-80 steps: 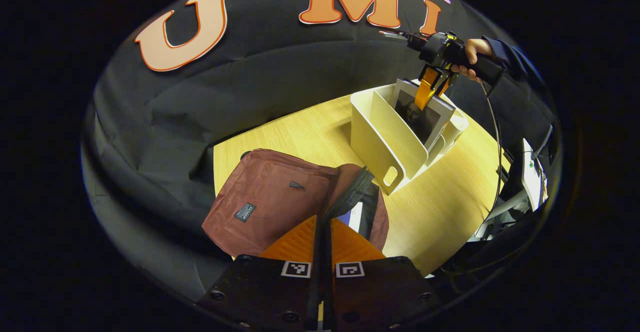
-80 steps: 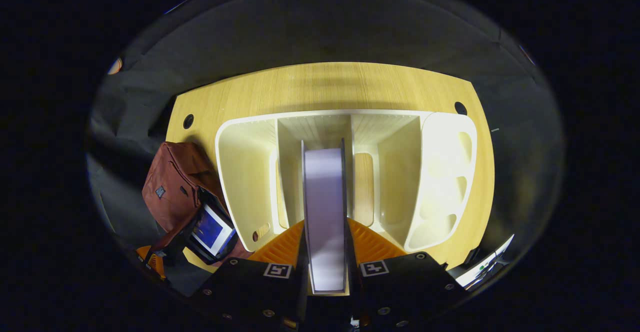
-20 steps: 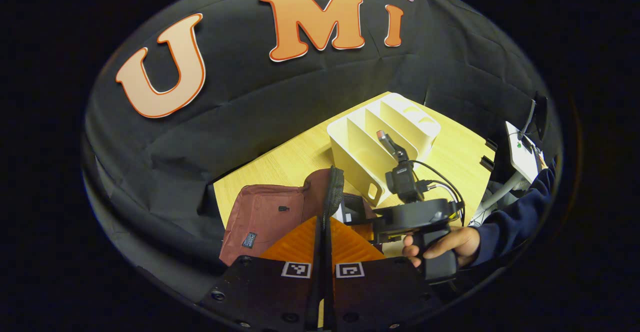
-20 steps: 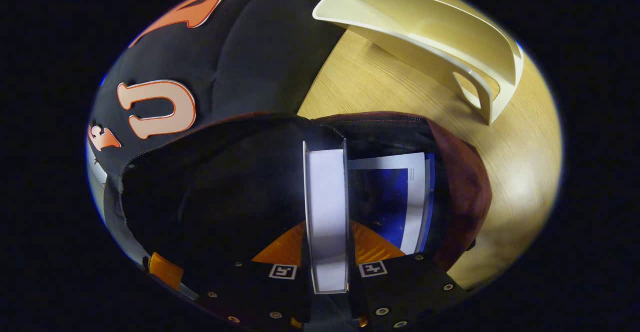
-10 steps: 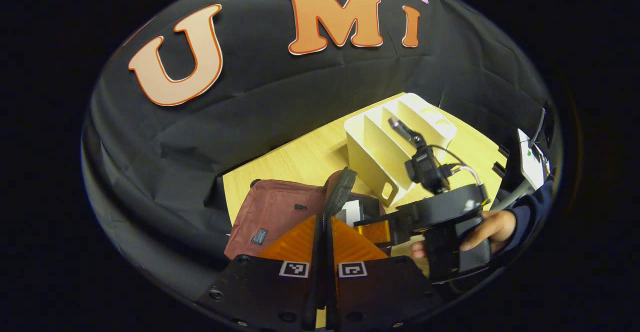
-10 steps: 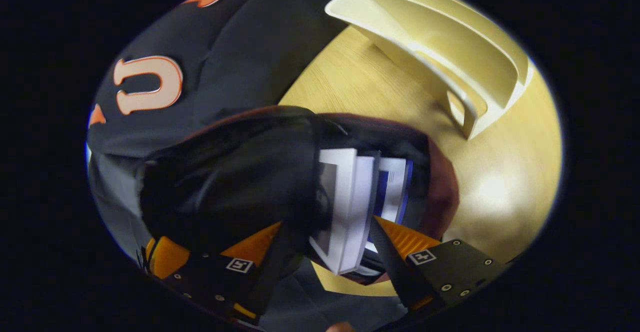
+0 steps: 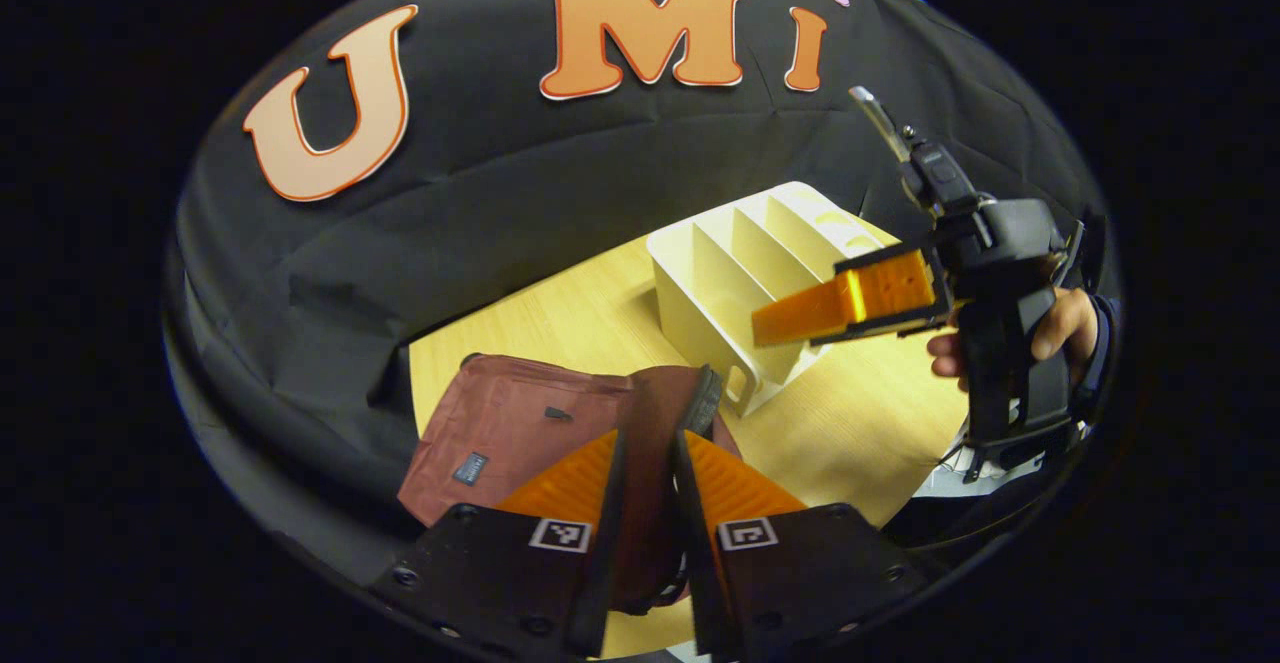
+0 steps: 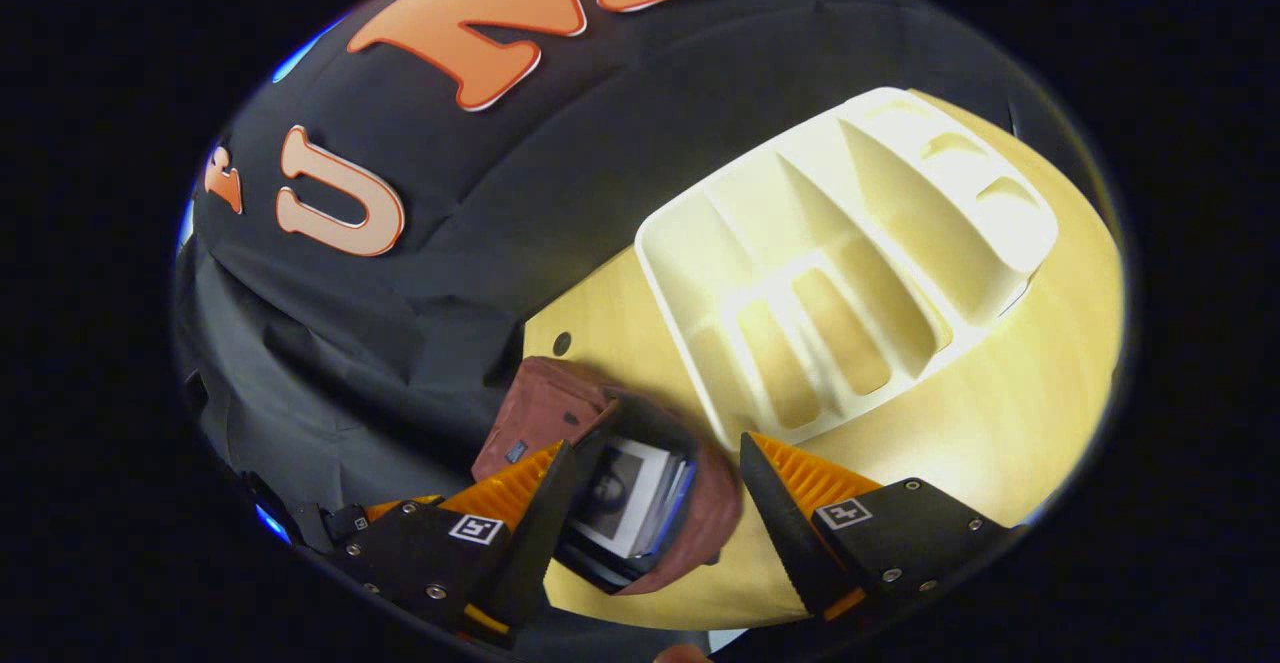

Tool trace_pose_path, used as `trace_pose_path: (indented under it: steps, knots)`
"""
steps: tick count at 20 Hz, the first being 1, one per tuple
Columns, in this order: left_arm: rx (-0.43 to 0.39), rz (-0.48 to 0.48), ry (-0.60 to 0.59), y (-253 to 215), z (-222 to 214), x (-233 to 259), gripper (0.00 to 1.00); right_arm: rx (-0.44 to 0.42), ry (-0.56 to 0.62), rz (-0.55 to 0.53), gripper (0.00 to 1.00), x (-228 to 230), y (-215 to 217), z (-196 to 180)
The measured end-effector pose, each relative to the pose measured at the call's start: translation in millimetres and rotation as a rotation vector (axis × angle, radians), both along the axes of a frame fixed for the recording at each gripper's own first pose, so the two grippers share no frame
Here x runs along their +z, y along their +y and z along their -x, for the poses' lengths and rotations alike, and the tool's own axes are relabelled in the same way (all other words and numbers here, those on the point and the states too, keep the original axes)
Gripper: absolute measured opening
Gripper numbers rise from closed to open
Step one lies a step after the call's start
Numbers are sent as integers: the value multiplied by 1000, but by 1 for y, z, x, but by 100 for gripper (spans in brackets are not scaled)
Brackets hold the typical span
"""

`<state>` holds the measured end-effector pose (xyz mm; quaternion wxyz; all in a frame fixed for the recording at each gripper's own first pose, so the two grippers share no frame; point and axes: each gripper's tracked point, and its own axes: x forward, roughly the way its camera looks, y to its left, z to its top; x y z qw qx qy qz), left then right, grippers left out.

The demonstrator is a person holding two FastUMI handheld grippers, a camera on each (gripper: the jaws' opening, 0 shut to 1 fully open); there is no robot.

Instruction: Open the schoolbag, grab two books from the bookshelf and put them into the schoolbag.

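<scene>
Both books (image 8: 625,503) sit inside the schoolbag (image 7: 520,423), beside the bookshelf (image 7: 745,283). My left tongs (image 7: 648,463) and right tongs (image 8: 650,488) are spread, gripping nothing (I'd lift clear without snagging the flap).

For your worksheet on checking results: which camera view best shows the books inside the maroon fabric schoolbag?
The right gripper view: it looks down into the open maroon fabric schoolbag, where the white-edged books lie. The left gripper view shows the bag's outside; no books can be made out there.
</scene>
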<state>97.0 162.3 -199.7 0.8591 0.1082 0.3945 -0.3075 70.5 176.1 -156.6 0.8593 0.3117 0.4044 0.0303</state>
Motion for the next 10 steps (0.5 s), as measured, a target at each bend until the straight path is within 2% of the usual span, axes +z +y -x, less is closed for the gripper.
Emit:
trace_pose_path:
  steps: [1,3,4,5,7,8,10]
  knots:
    - [-1,11,17,-9,5,-4,49,-14,-21,24,98,4,-18,0]
    - [5,19,41,-23,16,-12,59,-39,-47,76,97,12,-50,2]
    - [19,8,39,-27,19,-16,74,-47,-44,113,97,12,-66,2]
    - [28,-6,39,-33,21,-18,74,-51,-35,150,97,13,-82,6]
    - [50,-5,40,-48,27,-21,96,-73,-85,206,98,28,-112,6]
    - [65,5,31,-57,30,-16,100,-79,-120,234,98,36,-124,5]
    - [105,30,-12,-78,25,-2,100,-85,-196,300,97,57,-145,3]
